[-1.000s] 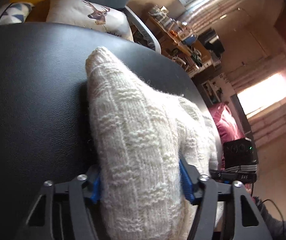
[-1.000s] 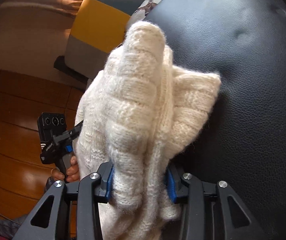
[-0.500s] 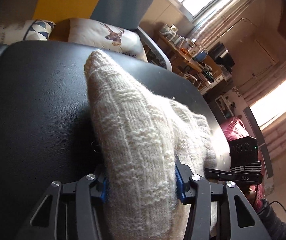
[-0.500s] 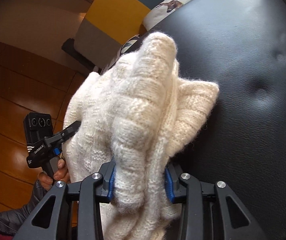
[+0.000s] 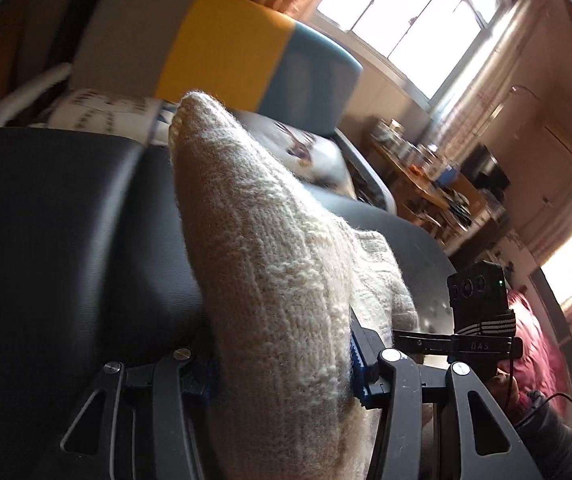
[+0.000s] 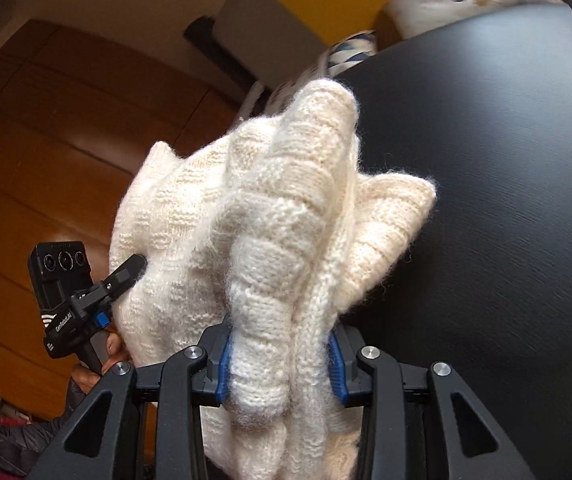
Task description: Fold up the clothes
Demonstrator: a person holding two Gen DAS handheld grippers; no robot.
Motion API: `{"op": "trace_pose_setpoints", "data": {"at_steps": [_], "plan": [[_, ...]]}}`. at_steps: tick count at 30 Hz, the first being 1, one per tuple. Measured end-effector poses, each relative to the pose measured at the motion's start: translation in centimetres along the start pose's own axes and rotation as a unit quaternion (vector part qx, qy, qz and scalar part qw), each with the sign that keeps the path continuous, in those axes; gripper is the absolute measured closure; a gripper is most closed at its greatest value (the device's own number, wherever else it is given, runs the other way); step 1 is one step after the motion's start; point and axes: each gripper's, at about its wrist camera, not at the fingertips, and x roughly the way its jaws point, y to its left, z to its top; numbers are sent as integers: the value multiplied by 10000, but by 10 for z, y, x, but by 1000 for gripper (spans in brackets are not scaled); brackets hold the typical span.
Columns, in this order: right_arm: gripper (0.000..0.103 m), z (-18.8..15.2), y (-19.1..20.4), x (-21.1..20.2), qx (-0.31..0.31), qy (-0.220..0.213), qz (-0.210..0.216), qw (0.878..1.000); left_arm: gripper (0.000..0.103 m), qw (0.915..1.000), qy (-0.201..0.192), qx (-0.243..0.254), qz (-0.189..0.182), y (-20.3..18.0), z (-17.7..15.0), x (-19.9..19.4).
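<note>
A cream knitted sweater (image 5: 277, 264) is bunched between both grippers above a black leather seat (image 5: 53, 232). My left gripper (image 5: 281, 364) is shut on one thick fold of it, which sticks up past the blue pads. My right gripper (image 6: 279, 360) is shut on another fold of the sweater (image 6: 269, 216), with a loose corner poking right over the seat (image 6: 506, 160). The right gripper's camera block (image 5: 478, 300) shows at the right of the left wrist view. The left gripper (image 6: 125, 276), held by a hand (image 6: 97, 368), grips the sweater's left side in the right wrist view.
A grey, yellow and blue chair back (image 5: 213, 48) and printed cushions (image 5: 101, 114) stand behind the seat. A cluttered wooden shelf (image 5: 422, 168) and a bright window (image 5: 410, 12) lie to the right. Wooden floor (image 6: 45, 140) lies left of the seat.
Both grippers have lifted and tilted upward with the sweater still held; the chair back and window have come into the left wrist view, and the seat has dropped lower in frame.
</note>
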Motion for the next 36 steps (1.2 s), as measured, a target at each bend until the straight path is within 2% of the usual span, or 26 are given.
{"op": "trace_pose_setpoints", "data": {"at_steps": [5,9,12,17,19,21,23,26,29,32,33,36], "plan": [[66,31,55,79,-530,527,264,9969,53,9954,-549,-518,583,57,-6,-57],[66,49,109,153,-1027,1028,381,9887,53,9835,-914,-1136,1071,111,-16,-102],[66,53,147,213,-1397,1461,325,9788,53,9695,-1036,-1629,1512,150,-27,-128],[66,36,179,301,-1757,2114,-82,9614,51,9359,-860,-2645,2159,218,-57,-149],[64,30,185,318,-1795,2193,-108,9589,48,9226,-824,-3059,2203,241,-69,-156],[60,26,193,326,-1899,2222,-191,9561,38,9164,-805,-3306,2109,254,-76,-161],[58,26,200,329,-2018,2268,-302,9523,37,9132,-747,-3421,2085,260,-80,-166],[58,39,214,331,-2404,2211,-612,9432,36,9127,-782,-3272,2319,255,-82,-177],[58,51,245,322,-3197,1855,-929,9245,36,9115,-961,-2996,2649,242,-77,-194],[58,28,260,254,-3867,1497,-787,9066,34,9140,-1298,-2691,2744,237,-67,-211],[58,26,257,242,-4011,1528,-685,9006,34,9157,-1373,-2625,2717,239,-61,-213],[58,19,280,264,-4364,1818,-655,8788,34,9208,-1416,-2477,2659,250,-41,-209]]}}
